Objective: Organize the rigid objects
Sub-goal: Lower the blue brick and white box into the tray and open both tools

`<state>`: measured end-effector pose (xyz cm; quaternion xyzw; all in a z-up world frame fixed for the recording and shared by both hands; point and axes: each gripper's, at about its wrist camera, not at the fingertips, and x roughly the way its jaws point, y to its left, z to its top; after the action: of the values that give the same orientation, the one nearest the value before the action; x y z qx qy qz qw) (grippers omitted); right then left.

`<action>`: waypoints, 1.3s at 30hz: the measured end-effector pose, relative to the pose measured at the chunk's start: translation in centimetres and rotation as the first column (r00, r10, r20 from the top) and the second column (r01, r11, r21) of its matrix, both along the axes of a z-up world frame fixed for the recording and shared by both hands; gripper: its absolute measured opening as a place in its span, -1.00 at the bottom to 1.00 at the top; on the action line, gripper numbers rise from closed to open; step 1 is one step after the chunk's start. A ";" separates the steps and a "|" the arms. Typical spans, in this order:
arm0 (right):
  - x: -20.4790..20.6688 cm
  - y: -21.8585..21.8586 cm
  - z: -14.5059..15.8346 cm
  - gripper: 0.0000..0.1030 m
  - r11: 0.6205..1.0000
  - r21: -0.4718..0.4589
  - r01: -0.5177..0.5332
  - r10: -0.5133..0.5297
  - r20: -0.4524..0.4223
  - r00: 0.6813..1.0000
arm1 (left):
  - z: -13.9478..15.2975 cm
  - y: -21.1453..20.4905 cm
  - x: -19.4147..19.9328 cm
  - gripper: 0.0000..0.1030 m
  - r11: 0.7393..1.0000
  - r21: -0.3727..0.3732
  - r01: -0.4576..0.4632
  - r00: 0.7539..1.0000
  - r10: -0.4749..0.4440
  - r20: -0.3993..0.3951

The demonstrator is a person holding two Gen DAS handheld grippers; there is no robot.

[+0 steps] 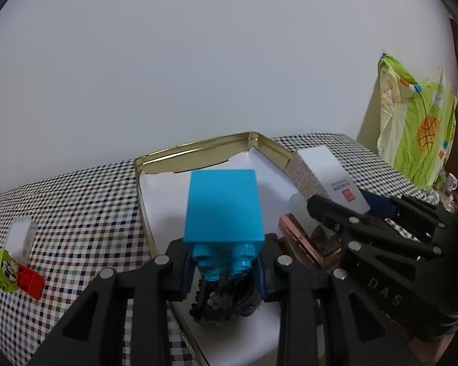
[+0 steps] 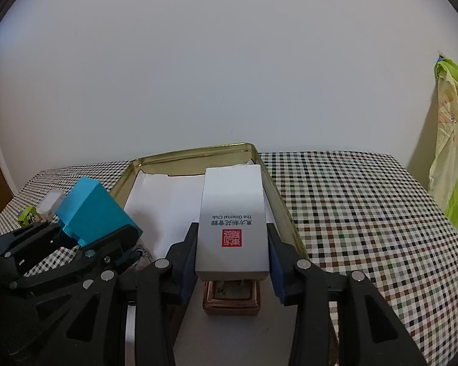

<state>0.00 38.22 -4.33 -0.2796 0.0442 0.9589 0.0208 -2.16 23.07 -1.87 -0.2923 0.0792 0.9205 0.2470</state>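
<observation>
My left gripper (image 1: 226,263) is shut on a tall blue toy brick (image 1: 224,206), studs toward the camera, held over the gold tin tray (image 1: 198,146). The same brick (image 2: 91,213) and left gripper (image 2: 107,244) show at the left of the right wrist view. My right gripper (image 2: 232,262) is shut on a white box (image 2: 233,219) with a red seal, above the paper-lined tray (image 2: 192,155). That white box (image 1: 329,177) and the right gripper (image 1: 342,213) appear at the right in the left wrist view. A copper-coloured box (image 2: 230,297) lies in the tray under the white box.
A dark pine cone (image 1: 226,303) lies in the tray below the blue brick. On the checked tablecloth (image 2: 366,213) to the left sit a clear cube (image 1: 19,236), a green printed brick (image 1: 4,270) and a red brick (image 1: 30,280). A green patterned bag (image 1: 415,125) hangs at right.
</observation>
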 end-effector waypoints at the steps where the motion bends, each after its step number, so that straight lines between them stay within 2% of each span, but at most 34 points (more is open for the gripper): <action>1: 0.0 -0.1 0.0 -0.15 1.000 0.002 0.000 0.000 0.003 1.000 | 0.0 0.0 0.0 -0.42 1.000 -0.003 -0.002 1.000 0.002 0.002; 8: -0.3 0.0 -0.1 -0.15 1.000 -0.009 -0.003 0.003 0.019 1.000 | -0.3 0.2 0.0 -0.42 0.998 -0.058 -0.022 1.000 0.021 -0.017; 15: -0.4 0.0 0.0 -0.14 1.000 -0.015 -0.012 0.012 0.031 0.999 | -0.7 0.0 -0.4 -0.40 0.997 -0.068 -0.041 0.999 0.040 -0.002; 16: -0.4 0.0 0.0 -0.14 1.000 -0.016 -0.011 0.011 0.030 0.999 | -0.6 -0.1 -0.5 -0.33 0.997 -0.067 -0.046 0.999 0.046 0.001; 17: -0.3 0.0 0.1 -0.14 1.000 -0.020 -0.007 0.007 0.023 1.000 | -0.6 -0.3 -0.5 -0.03 0.997 -0.065 -0.053 0.999 0.053 0.002; 18: -0.2 0.2 0.2 -0.14 1.000 -0.027 0.003 -0.003 0.012 1.000 | -0.5 -0.4 -0.6 0.09 0.996 -0.065 -0.067 0.998 0.067 0.001; 20: 0.1 0.6 0.4 -0.10 0.999 -0.037 0.024 -0.024 -0.007 1.000 | -0.2 -1.1 -0.7 0.55 0.992 -0.049 -0.113 0.994 0.113 -0.012; 21: 0.2 0.9 0.5 -0.05 0.998 -0.048 0.034 -0.035 -0.016 0.999 | 0.0 -1.4 -0.8 0.61 0.992 -0.037 -0.125 0.992 0.124 -0.012; 23: 0.5 1.5 0.7 0.19 0.996 -0.070 0.055 -0.058 -0.039 0.998 | 0.3 -2.2 -0.8 0.81 0.992 0.003 -0.128 0.992 0.128 -0.012; 26: 1.1 2.4 1.1 0.38 0.990 -0.114 0.085 -0.095 -0.084 0.992 | 0.8 -2.9 -0.6 0.93 0.992 0.049 -0.112 0.993 0.113 -0.015; 32: 2.4 3.1 1.9 0.38 0.982 -0.114 0.148 -0.165 -0.155 0.974 | 1.4 -3.4 0.0 0.98 0.992 0.068 -0.106 0.992 0.110 -0.064; 35: 3.8 2.7 2.7 0.41 0.973 -0.101 0.207 -0.227 -0.249 0.942 | 1.6 -3.9 0.4 0.98 0.990 0.047 -0.133 0.983 0.137 -0.123; 37: 4.6 2.4 3.1 0.56 0.962 -0.090 0.256 -0.271 -0.303 0.914 | 1.7 -4.7 0.3 0.98 0.987 0.041 -0.157 0.973 0.162 -0.166; 39: 5.1 1.7 3.2 0.59 0.951 -0.093 0.295 -0.309 -0.341 0.888 | 1.7 -5.7 0.2 0.99 0.984 0.046 -0.173 0.967 0.178 -0.182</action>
<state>5.07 39.95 -1.09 -0.0936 0.1088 0.9773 0.1561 -2.00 17.32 -0.20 -0.2076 0.0617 0.9630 0.1606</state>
